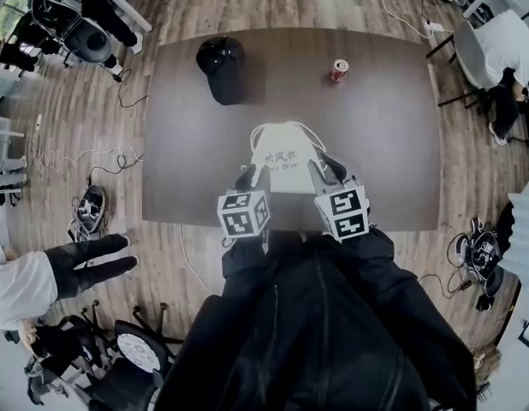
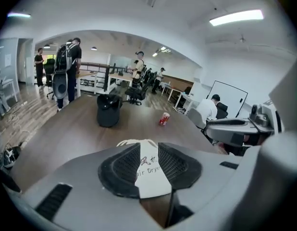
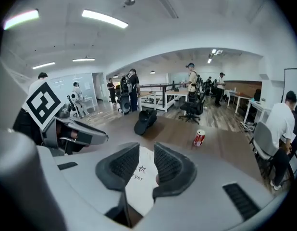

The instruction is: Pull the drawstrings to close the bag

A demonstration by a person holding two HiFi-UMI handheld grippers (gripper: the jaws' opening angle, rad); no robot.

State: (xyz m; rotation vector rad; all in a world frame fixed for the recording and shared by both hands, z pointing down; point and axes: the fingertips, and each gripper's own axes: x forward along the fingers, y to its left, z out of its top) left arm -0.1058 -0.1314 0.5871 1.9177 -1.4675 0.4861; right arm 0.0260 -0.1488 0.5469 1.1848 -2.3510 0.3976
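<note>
Close to finished, by the look of it. White bag flat on the tabletop, near the middle of the near edge, mouth toward the far edge. Mouth end narrower than the bottom and seemingly gathered, with the drawstrings in slack loops around it. Hard to tell from the head view whether puckered fully shut or with a small opening left.

Left gripper and right gripper side by side above the bag's near end, not touching it. In the left gripper view, jaws a fair way apart with nothing between them, only the bag's printed face lower down, seen through the gap. Much the same in the right gripper view, with a somewhat narrower gap, also empty. No cord in either.

Left to do, probably: at most one more tug on the cords, in case of a loose mouth; otherwise nothing. Black cap toward the far left corner and red can near the far edge, both well apart from the bag and no part of the job.
</note>
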